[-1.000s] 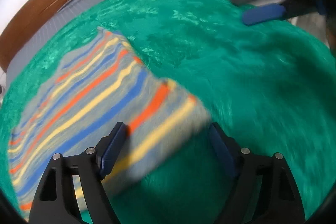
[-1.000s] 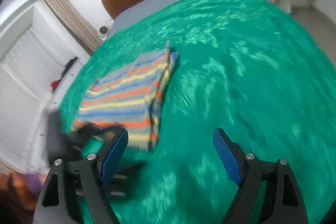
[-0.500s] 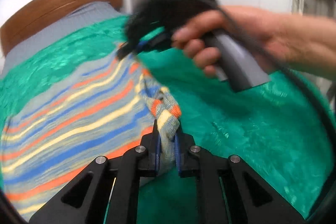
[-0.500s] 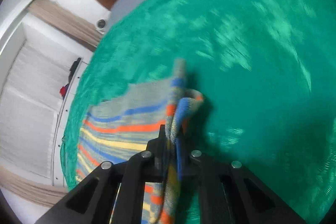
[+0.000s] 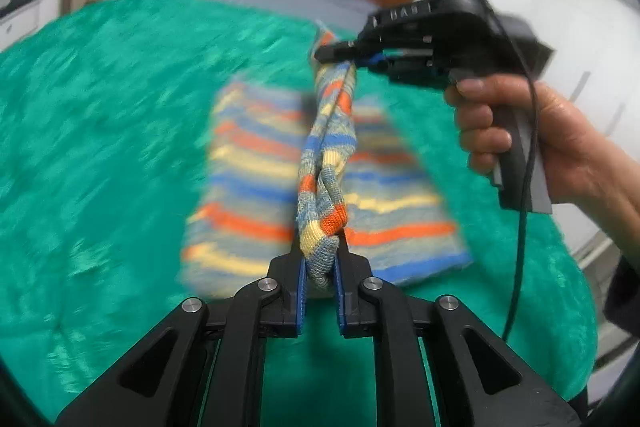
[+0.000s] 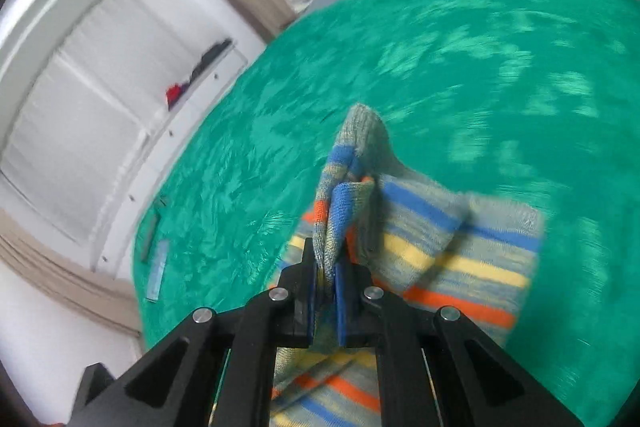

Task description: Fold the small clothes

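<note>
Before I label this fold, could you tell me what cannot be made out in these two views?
- Striped garment: its type; motion blur in both views.
- Its near end: right wrist view, behind the right gripper.
- Left gripper: absent from the right wrist view.
- Small windowsill items: too small.

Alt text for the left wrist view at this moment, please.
The left gripper is clamped on one end of a striped knit garment, whose lifted edge stretches to the right gripper, held in a person's hand. The rest of the garment hangs blurred over a green blanket on a bed.
</note>
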`<act>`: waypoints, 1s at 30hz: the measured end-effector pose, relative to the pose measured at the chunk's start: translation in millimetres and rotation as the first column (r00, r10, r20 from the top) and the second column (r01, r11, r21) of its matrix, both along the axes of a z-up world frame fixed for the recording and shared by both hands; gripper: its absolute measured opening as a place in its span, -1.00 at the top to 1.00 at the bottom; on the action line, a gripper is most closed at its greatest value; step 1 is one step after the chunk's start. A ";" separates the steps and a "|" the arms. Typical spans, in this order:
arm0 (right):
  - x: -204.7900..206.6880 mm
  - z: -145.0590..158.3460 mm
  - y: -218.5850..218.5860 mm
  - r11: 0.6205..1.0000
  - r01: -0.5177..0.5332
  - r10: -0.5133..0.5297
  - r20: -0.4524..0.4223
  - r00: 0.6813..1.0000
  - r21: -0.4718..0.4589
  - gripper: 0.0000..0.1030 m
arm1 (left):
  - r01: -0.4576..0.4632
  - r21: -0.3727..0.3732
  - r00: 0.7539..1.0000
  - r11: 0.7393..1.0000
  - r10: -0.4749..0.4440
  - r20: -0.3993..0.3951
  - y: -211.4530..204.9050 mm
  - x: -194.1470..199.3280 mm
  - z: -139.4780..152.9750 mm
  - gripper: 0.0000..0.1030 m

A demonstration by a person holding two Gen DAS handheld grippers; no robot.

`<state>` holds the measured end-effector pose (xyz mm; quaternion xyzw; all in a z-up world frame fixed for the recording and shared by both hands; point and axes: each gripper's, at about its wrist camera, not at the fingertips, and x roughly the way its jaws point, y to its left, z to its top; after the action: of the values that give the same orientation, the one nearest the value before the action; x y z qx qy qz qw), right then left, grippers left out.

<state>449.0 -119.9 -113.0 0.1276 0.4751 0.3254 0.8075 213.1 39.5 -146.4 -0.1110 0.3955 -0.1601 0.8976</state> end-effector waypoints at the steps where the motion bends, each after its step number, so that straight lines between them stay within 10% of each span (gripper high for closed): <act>1: -1.0 -8.3 11.4 1.000 -0.010 0.010 -0.005 1.000 -0.008 0.74 | -0.025 0.024 0.999 0.999 0.026 -0.029 8.9 -2.2 -6.1 0.50; 6: -8.6 -32.0 33.3 0.989 0.007 0.005 -0.079 0.997 0.150 0.28 | -0.112 -0.011 0.993 0.994 0.111 -0.032 49.0 -11.0 -8.5 -0.26; 10: -36.2 -19.1 11.1 0.998 0.000 0.000 0.006 1.000 0.058 0.28 | -0.050 -0.066 0.999 0.997 0.049 -0.017 47.2 -4.6 -2.7 -0.34; 14: -82.4 -3.8 -18.8 0.994 -0.028 0.040 0.113 0.993 -0.103 0.28 | 0.012 0.037 1.000 0.999 -0.012 0.016 20.1 8.6 5.0 -0.52; 17: -125.8 -7.3 -37.5 0.985 -0.044 0.071 0.159 0.985 -0.166 0.28 | -0.056 0.176 0.997 0.983 0.065 -0.045 16.4 41.4 -15.8 -0.40; 21: -151.8 -62.7 -39.8 0.954 -0.049 0.062 0.034 0.997 -0.295 0.28 | -0.109 0.115 0.985 0.987 0.122 -0.122 37.9 49.0 -29.7 -0.40; 24: -170.8 -60.2 -41.8 0.945 0.019 0.022 0.122 0.992 -0.327 0.28 | -0.129 0.158 0.983 0.979 0.147 -0.109 47.5 32.1 -11.2 -0.52; 30: -225.7 -39.9 -63.2 0.952 0.116 -0.064 0.188 0.980 -0.283 -0.25 | -0.115 0.275 0.991 0.955 0.131 -0.040 44.7 -4.7 10.0 -0.75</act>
<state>223.3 -183.1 -152.9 -0.0010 0.4383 0.2244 0.8704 208.4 84.2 -136.4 -0.0159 0.4317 -0.0448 0.9008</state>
